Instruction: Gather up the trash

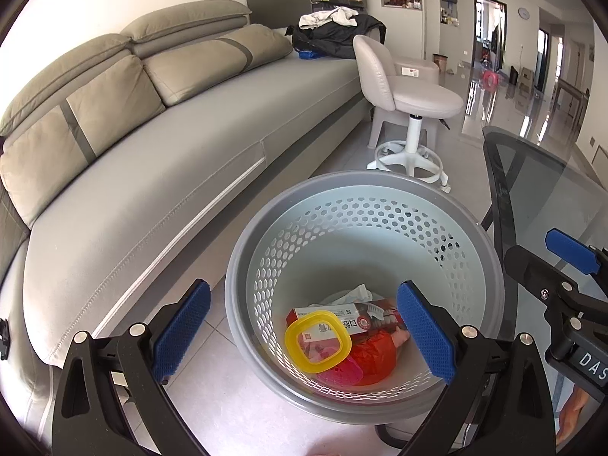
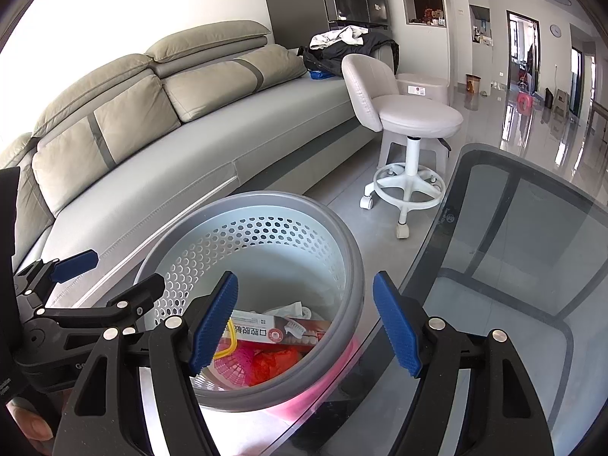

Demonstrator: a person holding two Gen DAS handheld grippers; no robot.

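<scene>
Sofa (image 1: 159,159) fills the 9-to-11 o'clock side of both views, grey, clothes heaped at its far end. Glass table (image 2: 532,266) takes 3 to 5 o'clock in the right wrist view; the left wrist view catches only its edge at 3. White stool (image 1: 414,102) sits at 1 o'clock, well apart from everything.

Trash bin (image 1: 364,205), grey rim and perforated wall, stands on the floor between sofa and table, at 6 o'clock under both tools. Inside it: a red and white box (image 1: 353,317), a yellow ring (image 1: 317,340) lying on the box, orange-red wrapper (image 1: 374,357), pink perforated piece, crumpled tissue (image 1: 349,294) at the back.

Left gripper (image 1: 304,332) hangs over the bin mouth, jaws wide, nothing between the pads. Right gripper (image 2: 304,326) is also spread wide and empty, straddling the bin's near rim and the table edge.

Step, as I judge it: a drop-off is finished, both tools empty above the bin. Next move calls for finding more trash; none is visible on table, floor or sofa here, so a turn away from the bin is probably needed.

View differences: the left wrist view shows the bin contents nearly whole; the right one hides much of them behind its left finger (image 2: 214,323). Only the right view shows a hand (image 2: 28,423) at 7 o'clock.
</scene>
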